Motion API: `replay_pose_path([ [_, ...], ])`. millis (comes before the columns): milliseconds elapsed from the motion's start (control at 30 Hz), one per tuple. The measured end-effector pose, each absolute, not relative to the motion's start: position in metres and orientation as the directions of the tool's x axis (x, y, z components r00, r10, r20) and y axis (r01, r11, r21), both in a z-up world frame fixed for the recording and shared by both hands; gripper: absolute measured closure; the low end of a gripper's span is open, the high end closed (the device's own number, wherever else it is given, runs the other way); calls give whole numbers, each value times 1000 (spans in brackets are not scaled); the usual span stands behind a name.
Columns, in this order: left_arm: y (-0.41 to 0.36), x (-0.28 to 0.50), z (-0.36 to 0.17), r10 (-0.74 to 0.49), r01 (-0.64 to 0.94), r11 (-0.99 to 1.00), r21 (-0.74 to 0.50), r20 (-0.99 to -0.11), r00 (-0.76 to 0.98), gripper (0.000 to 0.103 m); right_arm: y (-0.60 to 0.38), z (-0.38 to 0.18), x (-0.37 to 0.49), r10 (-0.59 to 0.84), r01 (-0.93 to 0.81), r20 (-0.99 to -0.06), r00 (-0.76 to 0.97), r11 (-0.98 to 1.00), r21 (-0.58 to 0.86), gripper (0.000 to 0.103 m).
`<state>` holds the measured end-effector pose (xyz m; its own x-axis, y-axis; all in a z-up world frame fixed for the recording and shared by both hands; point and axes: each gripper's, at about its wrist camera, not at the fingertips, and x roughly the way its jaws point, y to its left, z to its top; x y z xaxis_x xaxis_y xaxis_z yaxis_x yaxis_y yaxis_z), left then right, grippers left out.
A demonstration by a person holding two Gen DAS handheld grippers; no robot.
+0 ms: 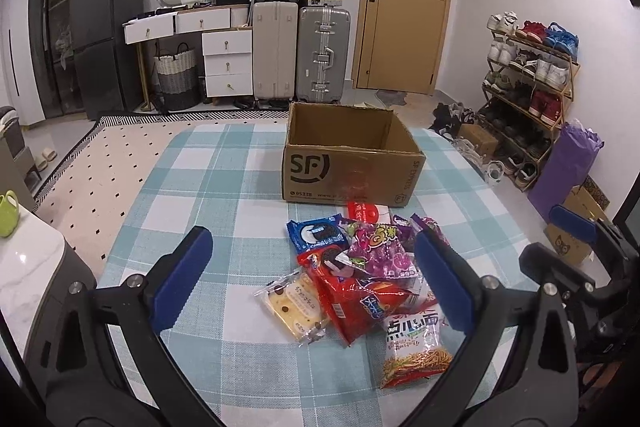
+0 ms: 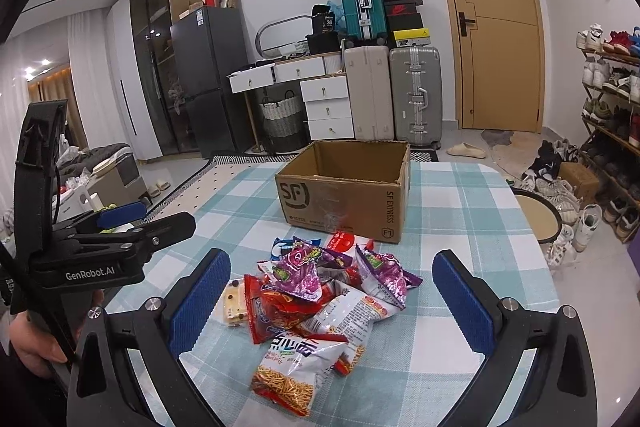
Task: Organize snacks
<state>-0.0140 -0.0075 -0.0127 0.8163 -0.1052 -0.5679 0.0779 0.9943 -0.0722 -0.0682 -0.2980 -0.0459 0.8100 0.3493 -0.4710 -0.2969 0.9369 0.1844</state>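
A table (image 1: 224,171) covered in a blue-and-white checked cloth carries a loose heap of snack packets, with an open cardboard SF Express box (image 1: 346,163) standing just behind the heap; what shows of its inside looks empty. From the left wrist view, the left tool (image 1: 316,281) hovers low over the near side of the pile, its blue-padded fingers spread wide apart and holding nothing. From the right wrist view, the right tool (image 2: 332,297) is likewise spread wide and empty, poised above the same heap. The pile includes a blue Oreo packet (image 1: 318,234), purple candy bags (image 1: 378,251), a red crisp bag (image 1: 362,303), a clear-wrapped cake slice (image 1: 294,307) at the left edge, and a noodle snack packet (image 2: 298,363) nearest the cameras (several overlap, so the count is unclear). Judging by this, sorting has not started: no packet is in either tool or visibly in the box. The next move probably calls for lowering one tool onto an outlying packet, such as the noodle snack, closing gently on its crinkly wrapper, then carrying it forward over the box rim.
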Motion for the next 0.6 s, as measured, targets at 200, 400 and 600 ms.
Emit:
replay_pose_path([
  [200, -8, -14, -13, -80, 64, 997, -48, -567, 820, 2, -297, -45, -75, 431, -371, -435, 790, 902, 220, 0],
  [400, -5, -16, -12, -82, 62, 997, -55, -560, 825, 2, -296, -44, -77, 437, -373, -432, 789, 899, 227, 0],
  [600, -5, -19, -10, -85, 75, 996, -41, -553, 829, 2, -296, -43, -79, 446, -380, -432, 784, 895, 234, 0],
])
